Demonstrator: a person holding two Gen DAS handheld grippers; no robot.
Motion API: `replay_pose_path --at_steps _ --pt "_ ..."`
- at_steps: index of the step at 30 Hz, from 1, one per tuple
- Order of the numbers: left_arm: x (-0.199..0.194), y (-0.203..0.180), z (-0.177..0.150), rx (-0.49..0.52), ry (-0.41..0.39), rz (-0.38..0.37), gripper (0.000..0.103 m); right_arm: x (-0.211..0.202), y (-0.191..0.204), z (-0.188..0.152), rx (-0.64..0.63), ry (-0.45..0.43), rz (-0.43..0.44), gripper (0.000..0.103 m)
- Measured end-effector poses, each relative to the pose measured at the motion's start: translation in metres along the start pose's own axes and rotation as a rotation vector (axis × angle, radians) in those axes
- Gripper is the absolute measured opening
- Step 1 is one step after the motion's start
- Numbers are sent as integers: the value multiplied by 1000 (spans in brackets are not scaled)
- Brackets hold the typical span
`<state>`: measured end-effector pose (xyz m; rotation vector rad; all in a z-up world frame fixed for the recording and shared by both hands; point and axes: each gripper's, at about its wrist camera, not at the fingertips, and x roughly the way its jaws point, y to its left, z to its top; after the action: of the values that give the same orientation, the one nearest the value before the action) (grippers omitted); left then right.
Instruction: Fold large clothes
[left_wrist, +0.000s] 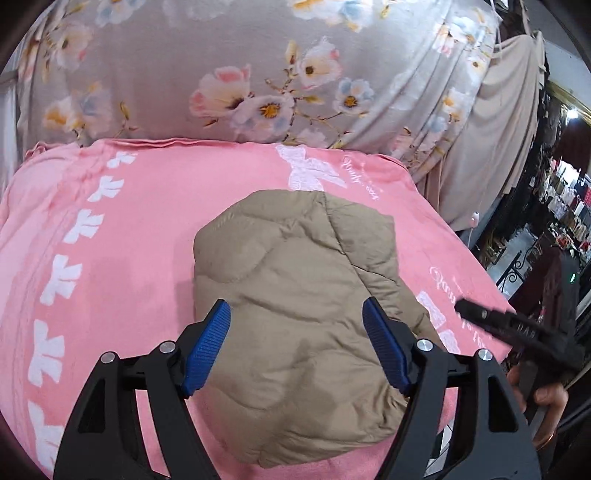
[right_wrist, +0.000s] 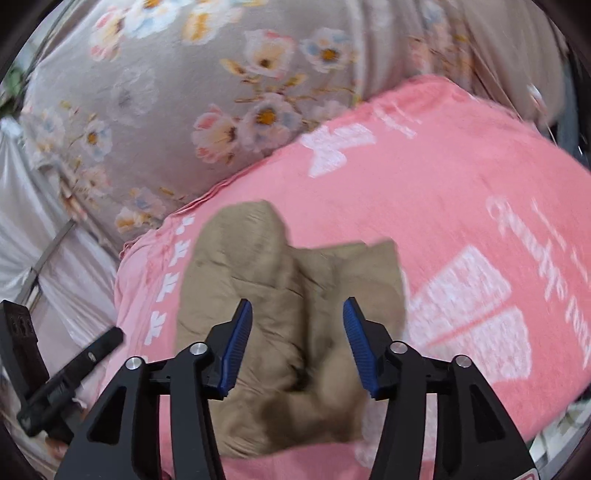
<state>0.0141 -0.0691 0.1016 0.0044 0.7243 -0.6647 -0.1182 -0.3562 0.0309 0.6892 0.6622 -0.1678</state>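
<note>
A tan quilted garment (left_wrist: 295, 280) lies folded into a compact bundle on a pink towel-like blanket (left_wrist: 122, 266) with white bow prints. My left gripper (left_wrist: 295, 314) is open and empty, hovering above the bundle's near part. My right gripper (right_wrist: 297, 310) is open and empty above the same garment (right_wrist: 288, 295), which looks blurred in that view. The right gripper also shows in the left wrist view (left_wrist: 517, 332) at the right edge, beside the bundle. The left gripper shows in the right wrist view (right_wrist: 70, 376) at the lower left, off the blanket (right_wrist: 443, 206).
A grey floral bedspread (left_wrist: 221, 66) covers the bed behind the pink blanket. A beige cloth (left_wrist: 491, 129) hangs at the back right. Shelves of goods (left_wrist: 565, 206) stand past the bed's right edge. White fabric and a metal frame (right_wrist: 48, 251) lie at the left.
</note>
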Motion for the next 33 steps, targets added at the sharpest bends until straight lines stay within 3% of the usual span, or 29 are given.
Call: replay_pose_path --at_steps 3,6,8,11,15,17,24,27,29,33 --pt "21 0 15 -13 -13 -13 72 21 -37 3 117 40 -5 54" --pt "50 -3 25 -23 13 10 71 49 -44 11 112 85 -22 50" --pt "72 -9 27 -32 49 4 71 72 -45 15 108 126 -4 26" --pt "98 -7 24 -41 96 12 64 102 -34 25 76 166 13 12" --pt "121 -14 18 -7 113 81 64 112 -4 39 -36 115 41 9" --pt "127 -18 15 -1 117 88 64 123 5 43 -92 119 9 8" --pt "154 -40 -2 72 132 174 64 178 -20 32 -107 251 -42 8" --pt "162 -45 -5 90 146 181 66 166 -29 31 -87 251 -80 8" --pt "167 -50 -8 104 154 190 66 146 -28 33 -97 224 -105 15" --pt "174 -53 -12 106 154 203 66 78 -13 34 -148 78 -199 15"
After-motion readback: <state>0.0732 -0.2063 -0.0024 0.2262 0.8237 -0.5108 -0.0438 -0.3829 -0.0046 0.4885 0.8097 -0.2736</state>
